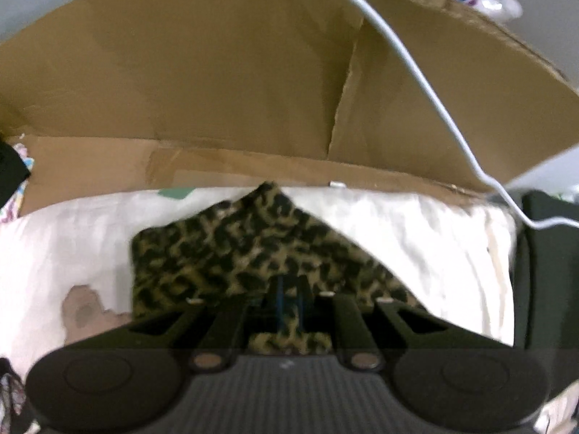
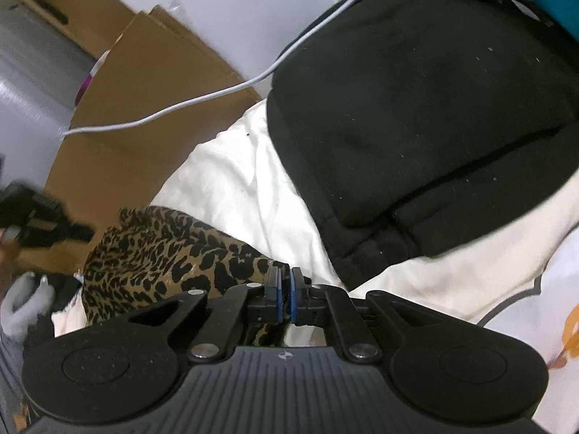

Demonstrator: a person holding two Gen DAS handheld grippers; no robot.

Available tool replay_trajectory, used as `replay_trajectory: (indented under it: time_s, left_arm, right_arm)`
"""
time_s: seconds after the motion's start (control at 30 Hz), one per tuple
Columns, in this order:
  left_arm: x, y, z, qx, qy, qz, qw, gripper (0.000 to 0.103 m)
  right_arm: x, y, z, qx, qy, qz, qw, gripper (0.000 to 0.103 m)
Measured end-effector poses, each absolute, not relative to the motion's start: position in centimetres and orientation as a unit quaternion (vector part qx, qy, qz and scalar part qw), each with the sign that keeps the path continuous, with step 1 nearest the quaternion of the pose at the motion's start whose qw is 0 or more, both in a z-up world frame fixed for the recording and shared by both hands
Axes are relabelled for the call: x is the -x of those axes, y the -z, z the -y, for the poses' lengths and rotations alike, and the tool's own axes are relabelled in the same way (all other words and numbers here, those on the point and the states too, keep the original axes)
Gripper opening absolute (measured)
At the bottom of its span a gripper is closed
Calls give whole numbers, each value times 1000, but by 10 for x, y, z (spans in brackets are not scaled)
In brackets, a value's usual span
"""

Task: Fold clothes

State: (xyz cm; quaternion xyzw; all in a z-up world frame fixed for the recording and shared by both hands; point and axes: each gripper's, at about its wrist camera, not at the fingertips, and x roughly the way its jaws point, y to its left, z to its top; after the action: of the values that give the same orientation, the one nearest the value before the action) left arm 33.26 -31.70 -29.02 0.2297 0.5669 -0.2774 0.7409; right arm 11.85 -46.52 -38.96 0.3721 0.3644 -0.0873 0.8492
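Leopard-print cloth [image 1: 231,253] hides left gripper [image 1: 289,289] fingertips; blurred.

Left wrist view sits low and very near, facing forward along its fingers to the cardboard box [image 1: 253,83] at 12 o'clock. Right wrist view, equally close, is tilted, box [image 2: 137,126] at 10 o'clock. Both views share the leopard-print garment [image 1: 231,249] [image 2: 152,253], white sheet [image 1: 416,238] [image 2: 231,184], white cable [image 1: 416,72] [image 2: 202,99].

Fuzzy leopard-print cloth [image 1: 231,249] on smooth, faintly glossy white sheet [image 2: 231,181]; matt brown cardboard [image 1: 217,83] behind
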Motion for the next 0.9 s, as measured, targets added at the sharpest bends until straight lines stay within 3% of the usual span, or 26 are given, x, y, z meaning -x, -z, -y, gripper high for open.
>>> replay_trajectory:
  time_s: [0.23,0.37,0.43,0.77,0.83,0.9]
  left_arm:
    - [-338,321,338,-219,239,-585,744,13]
    - [-337,333,341,-226,228,-593,738,35]
    - [-338,338,343,-232,227,-593,737,36]
    - [-356,362,332,-198,189,-624,732,26]
    - [-357,362,332,-195,184,-625,733,19]
    - [-355,359,330,-193,183,-626,734,5]
  right_arm:
    - [-109,386,485,-379,91,-364,846,6]
    - [-108,385,487,-384,89,-356,847,11]
    - [-110,384,485,-383,86,-353,849,21]
    - [-120,360,472,-332,69,-334,879,24]
    - [-126,356,466,-308,60,-337,888,24]
    - [-132,355,460,-283,52,-343,894,24]
